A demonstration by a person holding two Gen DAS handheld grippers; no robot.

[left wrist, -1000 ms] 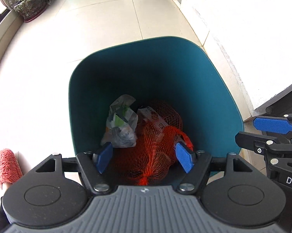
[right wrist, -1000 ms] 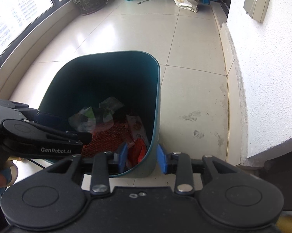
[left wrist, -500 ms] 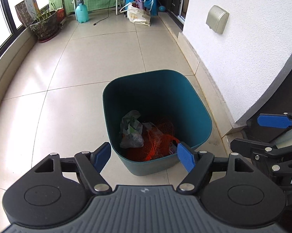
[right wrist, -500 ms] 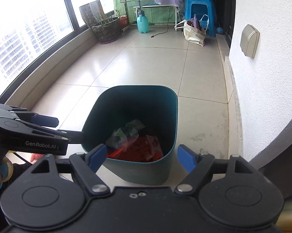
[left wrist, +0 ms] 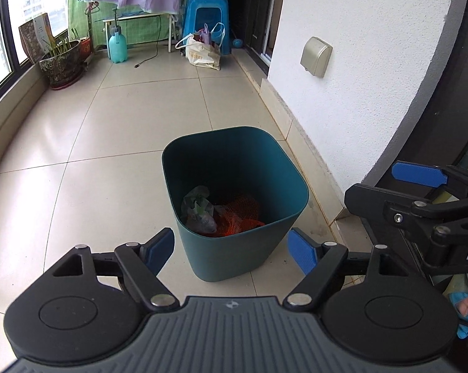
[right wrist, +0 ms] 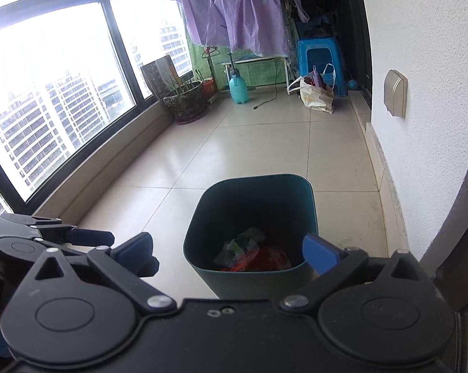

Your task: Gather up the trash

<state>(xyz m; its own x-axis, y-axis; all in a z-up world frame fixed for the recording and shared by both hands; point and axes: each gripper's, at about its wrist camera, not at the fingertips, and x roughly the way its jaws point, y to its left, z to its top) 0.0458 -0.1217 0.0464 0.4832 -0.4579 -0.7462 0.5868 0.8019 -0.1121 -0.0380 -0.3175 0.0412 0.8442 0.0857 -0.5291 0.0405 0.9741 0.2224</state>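
A dark teal trash bin (left wrist: 234, 258) stands on the tiled floor near the white wall; it also shows in the right wrist view (right wrist: 252, 279). Inside lie an orange net bag (left wrist: 240, 217) and a crumpled clear plastic bag (left wrist: 198, 208). My left gripper (left wrist: 232, 250) is open and empty, held above and in front of the bin. My right gripper (right wrist: 227, 253) is open and empty, also back from the bin; it shows at the right of the left wrist view (left wrist: 420, 192).
White wall (left wrist: 358, 77) with a socket cover (left wrist: 316, 57) on the right. At the far end: a plant pot (left wrist: 61, 65), teal spray bottle (left wrist: 118, 46), shopping bag (left wrist: 202, 52), blue stool (left wrist: 207, 18). Window ledge (right wrist: 115, 168) on the left.
Both grippers have pulled up and back from the bin. The right gripper, earlier closed around the bin's rim, has opened and let go. The bin now looks smaller and farther.
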